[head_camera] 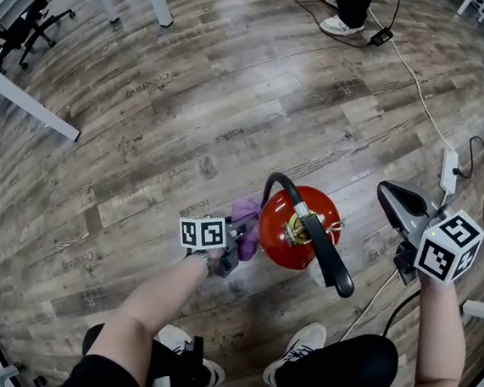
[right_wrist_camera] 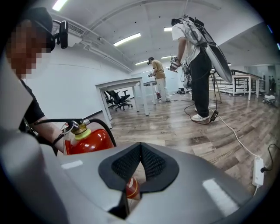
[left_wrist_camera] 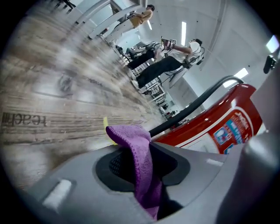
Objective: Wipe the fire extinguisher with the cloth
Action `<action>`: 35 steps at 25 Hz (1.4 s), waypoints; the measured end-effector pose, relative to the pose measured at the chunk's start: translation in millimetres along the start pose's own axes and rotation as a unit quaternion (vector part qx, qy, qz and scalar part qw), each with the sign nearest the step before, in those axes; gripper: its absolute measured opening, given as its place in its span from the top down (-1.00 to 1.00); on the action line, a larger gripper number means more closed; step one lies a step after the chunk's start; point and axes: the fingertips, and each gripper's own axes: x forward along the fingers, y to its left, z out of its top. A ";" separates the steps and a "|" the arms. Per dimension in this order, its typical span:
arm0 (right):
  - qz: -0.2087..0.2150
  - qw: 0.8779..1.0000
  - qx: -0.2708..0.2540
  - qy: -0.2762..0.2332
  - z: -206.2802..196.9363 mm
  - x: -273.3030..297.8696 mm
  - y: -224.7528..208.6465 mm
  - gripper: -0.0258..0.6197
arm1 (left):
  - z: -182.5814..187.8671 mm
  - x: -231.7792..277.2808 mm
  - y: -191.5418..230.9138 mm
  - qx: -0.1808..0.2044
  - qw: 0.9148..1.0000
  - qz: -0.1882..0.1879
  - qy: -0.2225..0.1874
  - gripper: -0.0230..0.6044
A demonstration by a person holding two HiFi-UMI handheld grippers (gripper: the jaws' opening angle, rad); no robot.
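A red fire extinguisher (head_camera: 294, 230) stands upright on the wooden floor, with a black hose (head_camera: 326, 252) arching over its top. My left gripper (head_camera: 238, 233) is shut on a purple cloth (head_camera: 246, 217) right beside the cylinder's left side. In the left gripper view the cloth (left_wrist_camera: 141, 162) hangs folded between the jaws, with the red cylinder (left_wrist_camera: 218, 127) close on the right. My right gripper (head_camera: 388, 194) is shut with nothing in it, off to the extinguisher's right. The right gripper view shows the extinguisher (right_wrist_camera: 86, 141) at the left, apart from the jaws.
A white power strip (head_camera: 449, 169) and its cable (head_camera: 407, 72) lie on the floor at the right. White table legs (head_camera: 29, 105) and an office chair (head_camera: 24, 27) stand at the far left. Another person's shoes (head_camera: 342, 23) are at the top. My own shoes (head_camera: 294, 355) are just below the extinguisher.
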 end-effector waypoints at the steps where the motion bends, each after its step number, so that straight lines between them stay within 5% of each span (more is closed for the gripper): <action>1: -0.003 1.000 0.004 0.003 -4.6 -2.3 -1.7 0.91 | -7.2 2.9 10.7 -0.005 1.000 0.011 0.005 0.61; 9: -0.011 1.000 0.016 0.015 -25.9 -8.4 0.5 0.91 | -13.4 7.1 22.8 -0.011 1.000 0.001 0.021 0.61; 14: -0.006 1.000 0.012 0.000 -13.8 -7.0 6.1 0.91 | 24.3 -13.8 -46.2 0.005 0.994 -0.103 0.034 0.61; 22: 0.005 1.000 -0.001 -0.028 17.1 -9.8 14.7 0.91 | 130.4 -80.1 -228.3 0.147 0.952 -0.267 0.037 0.61; 25: 0.040 0.998 0.008 -0.047 37.9 -13.5 23.1 0.91 | 150.3 -97.3 -282.2 0.209 0.931 -0.294 0.048 0.61; 29: 0.108 0.991 0.016 -0.082 78.1 -18.5 54.0 0.84 | 171.7 -106.5 -351.8 0.240 0.908 -0.343 0.025 0.61; 32: 0.144 0.985 -0.013 -0.095 104.8 -21.8 85.5 0.74 | 179.9 -105.4 -391.1 0.274 0.893 -0.356 0.005 0.61; 35: 0.179 0.978 -0.020 -0.108 126.3 -31.7 112.3 0.55 | 188.6 -96.7 -408.0 0.310 0.893 -0.326 -0.026 0.60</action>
